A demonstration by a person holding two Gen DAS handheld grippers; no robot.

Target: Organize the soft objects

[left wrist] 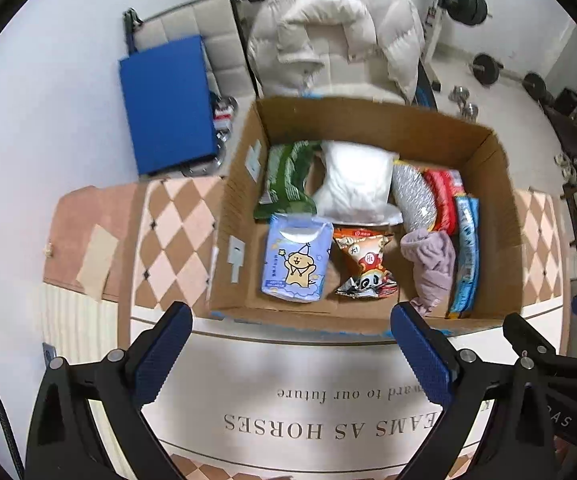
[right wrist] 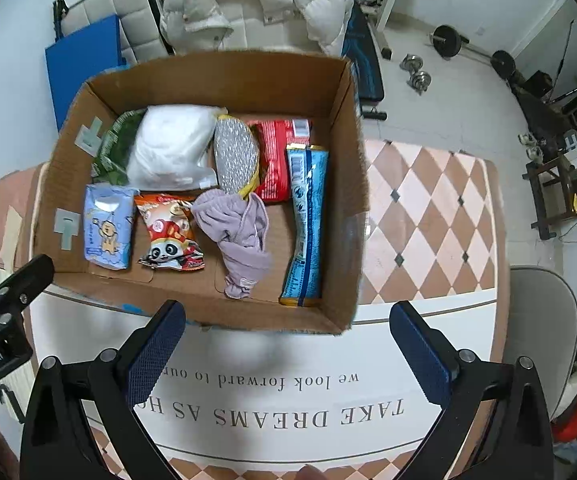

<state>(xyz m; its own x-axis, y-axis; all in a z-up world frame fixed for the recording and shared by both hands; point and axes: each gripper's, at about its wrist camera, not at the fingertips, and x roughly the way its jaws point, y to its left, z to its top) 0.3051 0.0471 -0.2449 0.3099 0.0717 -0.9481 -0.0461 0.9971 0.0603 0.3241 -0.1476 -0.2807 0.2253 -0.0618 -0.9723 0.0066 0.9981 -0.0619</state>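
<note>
Looks pretty much done to me. The cardboard box (right wrist: 348, 184) already holds everything soft I can spot: tissue pack (right wrist: 108, 226) at 9 o'clock, panda snack bag (right wrist: 170, 236) beside it, lilac cloth (right wrist: 242, 236) in the middle, blue packet (right wrist: 306, 224) at 3 o'clock, white bag (right wrist: 170, 148) at 11. Left gripper (left wrist: 288, 354) and right gripper (right wrist: 286, 354) both hover with fingers wide, holding nothing (the mat around the box shows no strays). Maybe just tidying left.

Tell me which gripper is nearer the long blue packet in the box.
Right. The right gripper hangs open just outside the box's near wall, almost in line with the long blue packet. The left gripper is further along that wall, nearer the tissue pack.
</note>
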